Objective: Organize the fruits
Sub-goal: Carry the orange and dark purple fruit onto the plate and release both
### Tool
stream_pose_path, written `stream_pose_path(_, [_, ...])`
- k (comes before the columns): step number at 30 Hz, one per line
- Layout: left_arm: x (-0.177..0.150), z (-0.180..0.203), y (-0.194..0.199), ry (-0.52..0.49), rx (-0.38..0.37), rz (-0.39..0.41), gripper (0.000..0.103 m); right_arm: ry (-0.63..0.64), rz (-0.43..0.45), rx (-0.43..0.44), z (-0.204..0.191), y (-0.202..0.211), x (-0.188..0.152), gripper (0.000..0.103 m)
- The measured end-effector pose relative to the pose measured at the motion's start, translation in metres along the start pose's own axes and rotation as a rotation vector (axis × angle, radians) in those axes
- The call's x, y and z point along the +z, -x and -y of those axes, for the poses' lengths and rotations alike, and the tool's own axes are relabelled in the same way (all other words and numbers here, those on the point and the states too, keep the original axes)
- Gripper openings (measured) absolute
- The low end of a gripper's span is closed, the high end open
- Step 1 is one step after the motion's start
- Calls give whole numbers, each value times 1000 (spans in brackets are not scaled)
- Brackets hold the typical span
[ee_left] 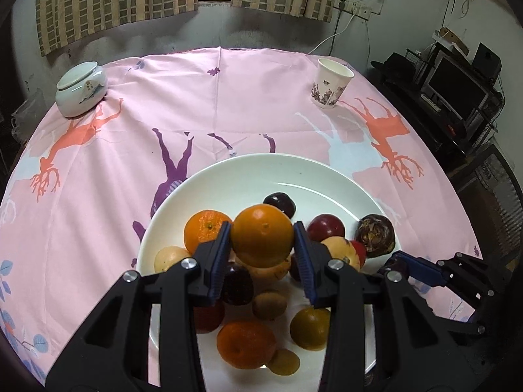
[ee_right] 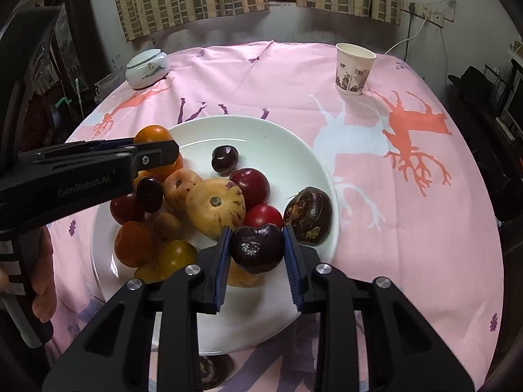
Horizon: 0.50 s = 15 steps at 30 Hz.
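Both grippers' fingers are clamped, left (ee_left: 262,240) on an orange (ee_left: 261,235), right (ee_right: 256,248) on a dark plum (ee_right: 257,249); lower each gently onto the plate (ee_right: 281,137) before loosening.

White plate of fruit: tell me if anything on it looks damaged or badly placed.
One thing stands out. The dark brown, rough-skinned round fruit sits on the right rim of the white plate, apart from the main pile, and its skin looks blotchy and scarred. It could roll onto the pink tablecloth.
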State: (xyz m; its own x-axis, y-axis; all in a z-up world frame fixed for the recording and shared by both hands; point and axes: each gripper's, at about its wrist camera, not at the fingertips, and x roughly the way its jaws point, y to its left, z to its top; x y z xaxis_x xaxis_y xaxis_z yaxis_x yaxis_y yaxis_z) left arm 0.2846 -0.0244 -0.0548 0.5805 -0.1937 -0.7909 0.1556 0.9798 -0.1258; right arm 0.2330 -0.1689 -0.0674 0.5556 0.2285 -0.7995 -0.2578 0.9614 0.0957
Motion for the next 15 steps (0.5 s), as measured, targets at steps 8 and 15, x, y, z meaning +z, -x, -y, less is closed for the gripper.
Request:
stream_pose_path(8, [8,1,7,7,14,43,68,-5,37,-34,3,7,2,60])
stream_pose_path(15, [-29,-5,75,32,-36,113,77,32,48,-2,-10,46,-21,61])
